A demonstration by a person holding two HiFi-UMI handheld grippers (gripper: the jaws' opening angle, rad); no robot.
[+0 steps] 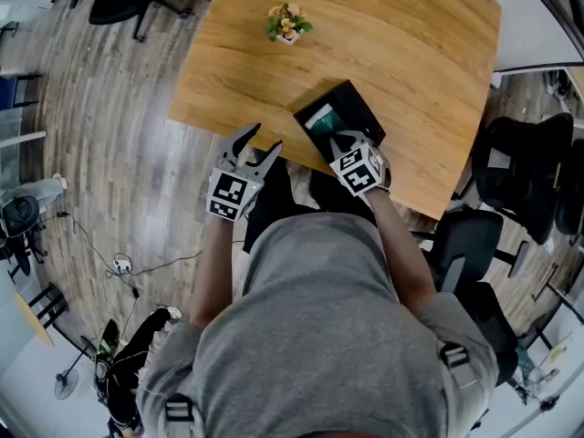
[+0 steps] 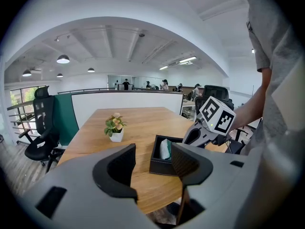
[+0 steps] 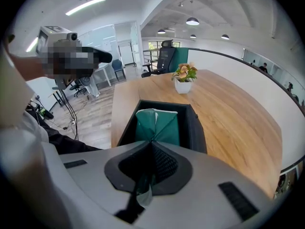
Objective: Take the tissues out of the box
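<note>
The black box (image 1: 351,106) sits on the wooden bench (image 1: 415,53), close to its near edge, open at the top, with the green tissues (image 3: 157,123) inside it. The right tongs (image 3: 151,144) point steeply down into the near end of the box. Their 2 jaws are pressed together on a fold of the green tissues, and a strip of it shows between the pads. The left tongs (image 1: 253,146) hang just off the bench's near edge, left of the box. Their 2 jaws are spread with nothing between them, touching neither box nor bench. From the left gripper view the box (image 2: 159,165) shows beyond the gap, with a pale tuft of tissues (image 2: 165,149) rising above its rim. A small potted plant (image 1: 288,23) stands well apart from the box, toward the bench's far side.
</note>
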